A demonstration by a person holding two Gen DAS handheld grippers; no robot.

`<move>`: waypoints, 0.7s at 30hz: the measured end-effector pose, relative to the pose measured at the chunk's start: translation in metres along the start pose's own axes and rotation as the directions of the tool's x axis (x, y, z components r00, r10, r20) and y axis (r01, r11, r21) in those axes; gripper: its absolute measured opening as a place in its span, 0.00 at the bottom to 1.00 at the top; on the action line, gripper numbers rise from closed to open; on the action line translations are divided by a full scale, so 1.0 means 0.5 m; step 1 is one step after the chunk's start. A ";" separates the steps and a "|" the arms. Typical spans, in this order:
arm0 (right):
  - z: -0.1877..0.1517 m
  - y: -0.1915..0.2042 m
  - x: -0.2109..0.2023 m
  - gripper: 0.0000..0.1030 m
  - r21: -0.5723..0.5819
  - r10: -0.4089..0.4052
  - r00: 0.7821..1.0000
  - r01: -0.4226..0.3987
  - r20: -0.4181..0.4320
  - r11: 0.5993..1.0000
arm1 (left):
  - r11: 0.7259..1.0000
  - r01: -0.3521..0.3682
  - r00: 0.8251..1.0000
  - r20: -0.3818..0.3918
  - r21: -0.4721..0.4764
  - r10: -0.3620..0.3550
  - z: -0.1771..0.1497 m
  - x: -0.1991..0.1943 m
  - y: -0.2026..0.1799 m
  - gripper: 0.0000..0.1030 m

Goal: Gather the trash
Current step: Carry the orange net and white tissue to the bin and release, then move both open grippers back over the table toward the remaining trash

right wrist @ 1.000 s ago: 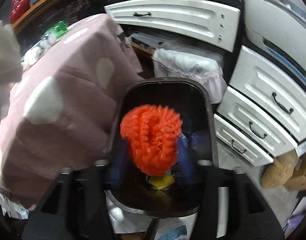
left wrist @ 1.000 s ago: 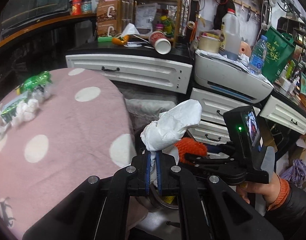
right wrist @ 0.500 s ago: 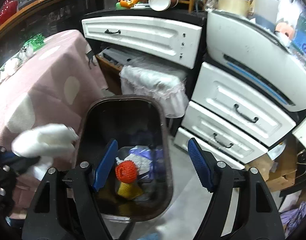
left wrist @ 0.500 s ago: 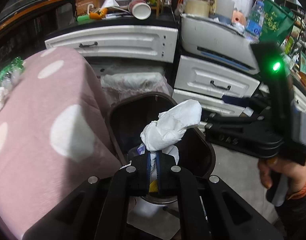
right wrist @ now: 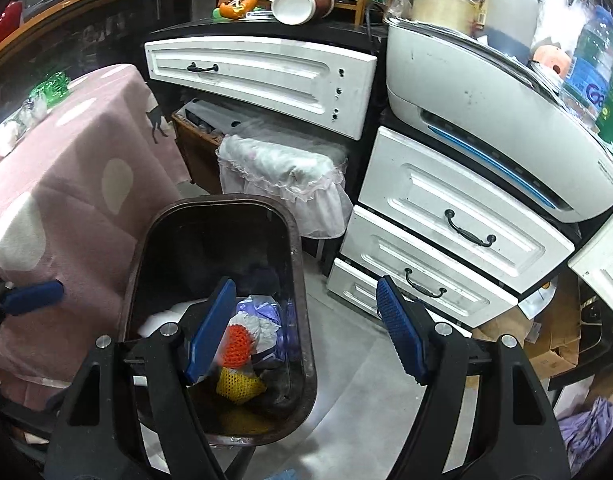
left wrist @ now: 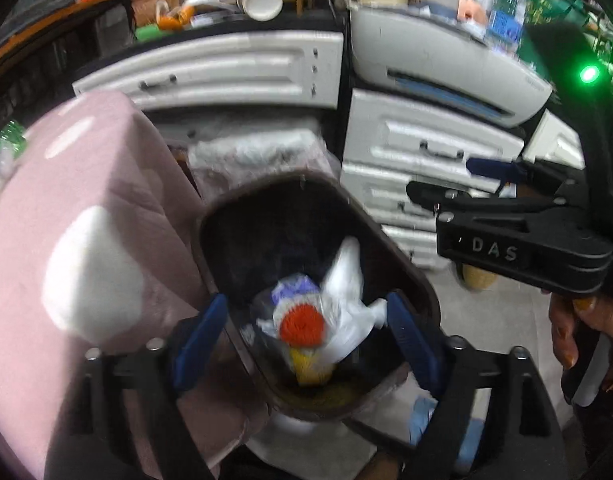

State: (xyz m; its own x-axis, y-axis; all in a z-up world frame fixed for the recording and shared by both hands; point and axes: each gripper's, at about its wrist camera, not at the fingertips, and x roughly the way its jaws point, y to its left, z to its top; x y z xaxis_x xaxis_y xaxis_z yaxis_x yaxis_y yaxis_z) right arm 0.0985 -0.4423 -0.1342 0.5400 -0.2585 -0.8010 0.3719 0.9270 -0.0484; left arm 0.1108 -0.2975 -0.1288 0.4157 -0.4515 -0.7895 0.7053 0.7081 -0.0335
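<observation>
Dark brown plastic is forming the walls of the trash bin point(left wrist: 390, 248), which is standing on the pale floor just beside the pink dotted tablecloth point(left wrist: 86, 240) draping the surface. The left tool point(left wrist: 308, 336) is hovering over the bin's mouth with its blue pads spread wide; its jaws have just been opening, and nothing is sitting between them. Below that gap, a crumpled white tissue point(left wrist: 344, 312) is showing blurred inside the bin, lying against an orange knitted ball point(left wrist: 302, 326), a yellow mesh scrap point(left wrist: 306, 366) and a purple-printed wrapper point(left wrist: 292, 288).

The right tool point(right wrist: 306, 328) is also standing spread and empty, one blue pad over the bin's inside and the other over the floor beside the rim. From the left wrist view, a hand point(left wrist: 582, 332) is gripping that tool's handle at the right edge. White drawers point(right wrist: 446, 248) and a white printer point(right wrist: 486, 120) are standing behind the bin.
</observation>
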 end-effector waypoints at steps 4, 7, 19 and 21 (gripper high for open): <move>-0.002 0.001 -0.001 0.70 -0.001 0.001 1.000 -0.001 -0.003 1.000 | 1.000 -0.006 1.000 -0.003 0.022 0.006 0.003 -0.003 -0.010 0.88; 0.000 0.006 -0.005 0.70 -0.006 0.005 1.000 -0.005 0.001 1.000 | 0.999 -0.011 1.000 0.015 0.046 0.010 -0.001 -0.023 -0.017 0.91; 0.019 0.048 -0.048 0.79 -0.060 0.032 0.998 -0.029 0.045 0.998 | 0.999 -0.036 0.995 0.095 0.014 0.034 0.001 -0.139 0.013 0.95; 0.025 0.060 -0.061 0.79 -0.074 0.047 0.998 -0.043 0.053 0.996 | 0.999 -0.049 0.993 0.107 0.003 0.048 0.001 -0.158 0.025 0.95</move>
State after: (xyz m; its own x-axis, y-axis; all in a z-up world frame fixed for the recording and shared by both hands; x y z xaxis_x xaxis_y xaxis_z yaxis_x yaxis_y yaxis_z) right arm 0.1027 -0.4101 -0.1039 0.5960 -0.2288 -0.7697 0.2913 0.9549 -0.0583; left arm 0.0871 -0.2531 -0.0664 0.5082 -0.4725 -0.7201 0.6862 0.7273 0.0071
